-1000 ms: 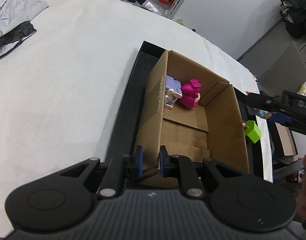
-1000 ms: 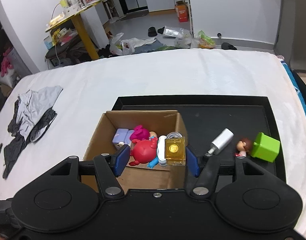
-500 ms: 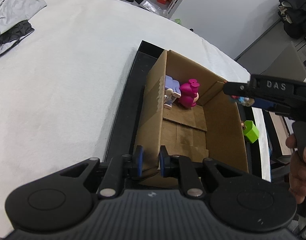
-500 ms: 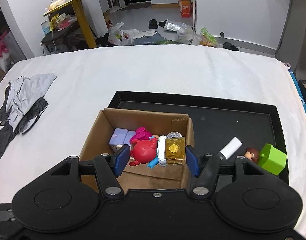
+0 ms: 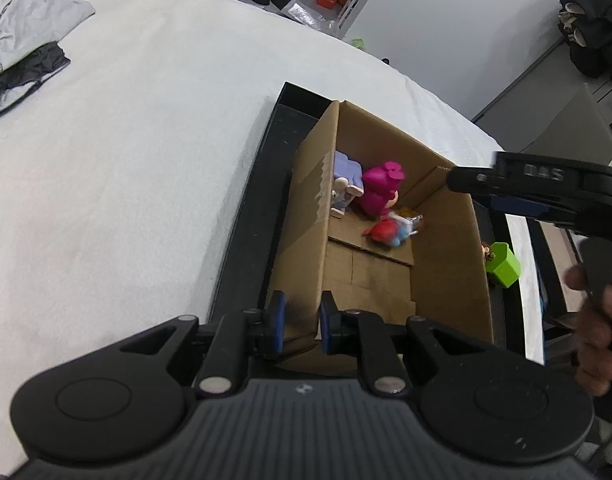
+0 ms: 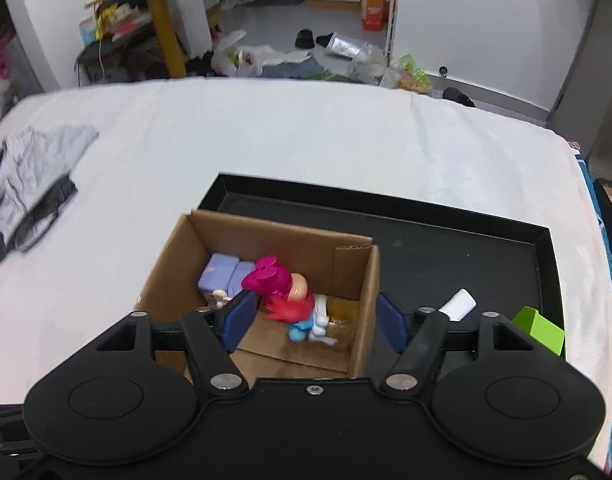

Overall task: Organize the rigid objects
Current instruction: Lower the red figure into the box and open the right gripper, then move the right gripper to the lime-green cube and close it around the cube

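In the left wrist view, the left gripper [image 5: 300,326] pinches the near wall of the cardboard box [image 5: 446,260], its blue pads pressed on either side of the cardboard, steadying the box on the black tray [image 5: 246,240]. Inside the box lie a lilac toy [image 5: 346,168], a magenta figure [image 5: 380,192] and a red and blue toy [image 5: 390,232], blurred as if just landing. The right gripper [image 5: 506,196] reaches in from the right above the box's far corner, a hand [image 5: 598,332] on its grip; a green cube [image 5: 504,264] sits on the tray outside the box. In the right wrist view, the right gripper [image 6: 312,316] has just been spreading its jaws, and nothing is pressed between its pads; the red and blue toy [image 6: 302,312] and a clear amber block [image 6: 342,312] lie below in the box [image 6: 274,244]. The step looks like a drop into the box, just made. Next comes the rest on the tray [image 6: 466,248]: the white stick-like object [image 6: 460,304] and the green cube [image 6: 540,328], so the right gripper needs to swing over and close on one. Only this view shows the white object; only the left shows a small brown-headed figure [image 5: 486,250] beside the cube.
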### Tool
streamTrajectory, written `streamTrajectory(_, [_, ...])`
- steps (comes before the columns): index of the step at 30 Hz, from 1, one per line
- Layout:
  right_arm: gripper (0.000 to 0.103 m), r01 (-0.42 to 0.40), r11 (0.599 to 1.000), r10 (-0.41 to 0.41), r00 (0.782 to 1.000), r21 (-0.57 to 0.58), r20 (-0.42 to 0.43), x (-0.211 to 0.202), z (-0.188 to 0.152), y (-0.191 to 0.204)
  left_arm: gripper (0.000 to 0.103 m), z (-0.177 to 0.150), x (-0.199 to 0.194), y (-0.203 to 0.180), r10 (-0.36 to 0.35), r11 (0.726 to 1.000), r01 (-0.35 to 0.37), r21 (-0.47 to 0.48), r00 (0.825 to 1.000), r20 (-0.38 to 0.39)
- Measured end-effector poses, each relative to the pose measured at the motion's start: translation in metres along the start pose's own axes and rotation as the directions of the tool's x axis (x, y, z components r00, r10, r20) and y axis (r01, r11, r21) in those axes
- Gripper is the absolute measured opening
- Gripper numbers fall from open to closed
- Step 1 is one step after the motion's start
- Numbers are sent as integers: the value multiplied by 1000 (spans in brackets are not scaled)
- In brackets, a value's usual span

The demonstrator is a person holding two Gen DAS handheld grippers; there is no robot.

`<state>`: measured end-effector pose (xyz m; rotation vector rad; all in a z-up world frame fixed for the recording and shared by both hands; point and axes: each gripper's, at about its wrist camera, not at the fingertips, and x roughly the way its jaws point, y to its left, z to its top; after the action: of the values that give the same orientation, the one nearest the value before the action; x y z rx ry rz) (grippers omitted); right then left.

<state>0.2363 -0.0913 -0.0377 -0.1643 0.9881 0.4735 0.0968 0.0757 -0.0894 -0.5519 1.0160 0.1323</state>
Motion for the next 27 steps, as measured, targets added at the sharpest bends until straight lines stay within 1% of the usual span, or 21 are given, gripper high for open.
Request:
streamTrajectory(4, [69, -15, 1000, 15, 1000, 0, 10, -14, -4, -8, 16, 0, -1, 1, 1, 1000, -1, -6, 1000, -1])
streamTrajectory(6, [74, -15, 1000, 15, 1000, 7, 18, -21, -6, -14, 16, 0, -1, 0, 1, 1000, -1, -4, 1000, -1])
streamTrajectory(12, [80, -25, 998, 24, 1000, 49, 19, -33, -14, -33, 16, 0, -1, 0, 6, 1000, -6, -2, 1000, 1])
streamTrajectory(18, [82, -73, 992, 74, 997, 105, -7, -38, -25, -52, 16, 1, -2, -1, 14, 1000, -14, 6, 1000, 1])
streamTrajectory(23, [85, -71, 991, 74, 997, 116, -16, -41, -36, -64, 16, 1, -3, -3, 22, 1000, -22, 6, 1000, 3])
streamTrajectory(27, [88, -72, 988, 74, 997, 137, -5, -47, -43, -77, 16, 0, -4, -5, 28, 1000, -28, 12, 1000, 5])
